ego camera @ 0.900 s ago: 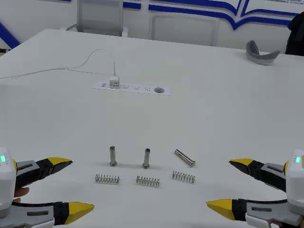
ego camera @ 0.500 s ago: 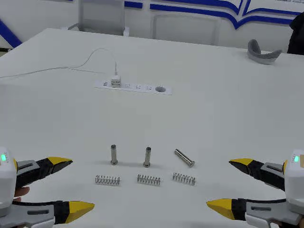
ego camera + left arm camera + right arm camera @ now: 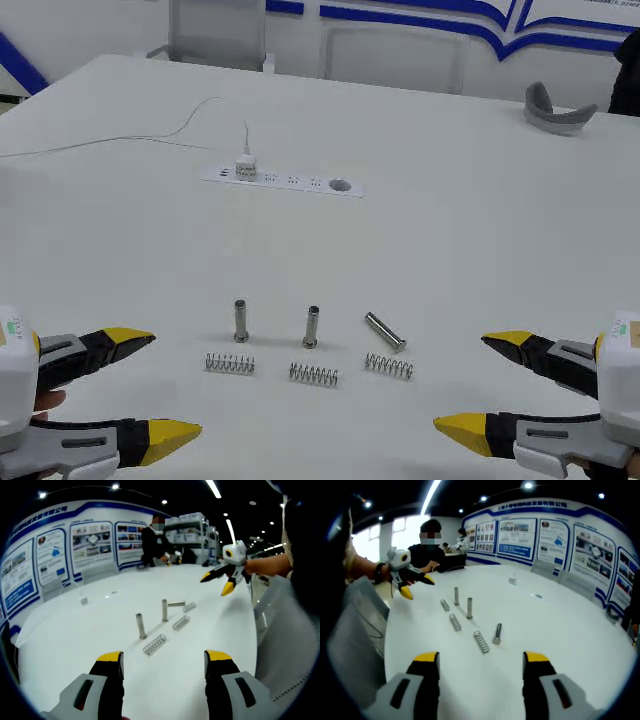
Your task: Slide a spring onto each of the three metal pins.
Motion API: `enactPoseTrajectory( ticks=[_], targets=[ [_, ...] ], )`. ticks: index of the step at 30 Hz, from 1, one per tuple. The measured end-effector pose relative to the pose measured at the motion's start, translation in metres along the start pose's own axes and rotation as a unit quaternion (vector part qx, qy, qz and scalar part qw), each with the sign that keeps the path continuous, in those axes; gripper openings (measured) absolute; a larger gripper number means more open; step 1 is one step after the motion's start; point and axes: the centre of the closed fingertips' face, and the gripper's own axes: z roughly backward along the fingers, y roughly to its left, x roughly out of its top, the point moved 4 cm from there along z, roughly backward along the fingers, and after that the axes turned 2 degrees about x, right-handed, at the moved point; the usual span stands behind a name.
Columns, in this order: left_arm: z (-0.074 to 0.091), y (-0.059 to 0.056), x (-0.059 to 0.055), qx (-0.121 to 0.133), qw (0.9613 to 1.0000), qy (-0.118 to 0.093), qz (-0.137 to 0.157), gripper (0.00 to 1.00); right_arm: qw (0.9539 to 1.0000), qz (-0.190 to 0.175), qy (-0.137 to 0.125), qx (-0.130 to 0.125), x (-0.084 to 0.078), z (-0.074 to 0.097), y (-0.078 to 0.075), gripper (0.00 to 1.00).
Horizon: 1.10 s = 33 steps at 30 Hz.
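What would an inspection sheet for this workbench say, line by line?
Surface: plain white table.
Job's things: left pin and middle pin stand upright; right pin lies on its side. Left spring, middle spring and right spring lie in a row in front, none on a pin.
Clutter: grey curved object near the far edge.
Grippers: left tool and right tool are both open, holding nothing, one on each side of the parts.
Cables: power strip with a white plug; white cable trails off to the left.
Surroundings: chair behind the table; wall posters; a person beyond.
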Motion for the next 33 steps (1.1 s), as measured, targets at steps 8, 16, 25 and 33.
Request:
enactPoseTrajectory(
  ticks=[8,16,25,33],
  targets=[
    [0.000,0.000,0.001,0.000,1.0000,-0.003,0.001,0.66,1.0000,-0.003,0.001,-0.005,0.005,-0.001,-0.002,0.66],
    [-0.001,-0.001,0.000,-0.002,1.0000,-0.004,0.003,0.66,0.9999,-0.003,0.004,-0.010,0.011,-0.003,-0.006,0.63],
    [-0.002,-0.002,-0.001,-0.005,1.0000,-0.003,0.005,0.65,0.9999,0.002,0.010,-0.014,0.018,-0.009,-0.008,0.59],
    [-0.001,-0.001,-0.002,-0.004,1.0000,-0.002,0.006,0.65,0.9997,0.007,0.013,-0.018,0.027,-0.017,-0.014,0.57]
  ],
)
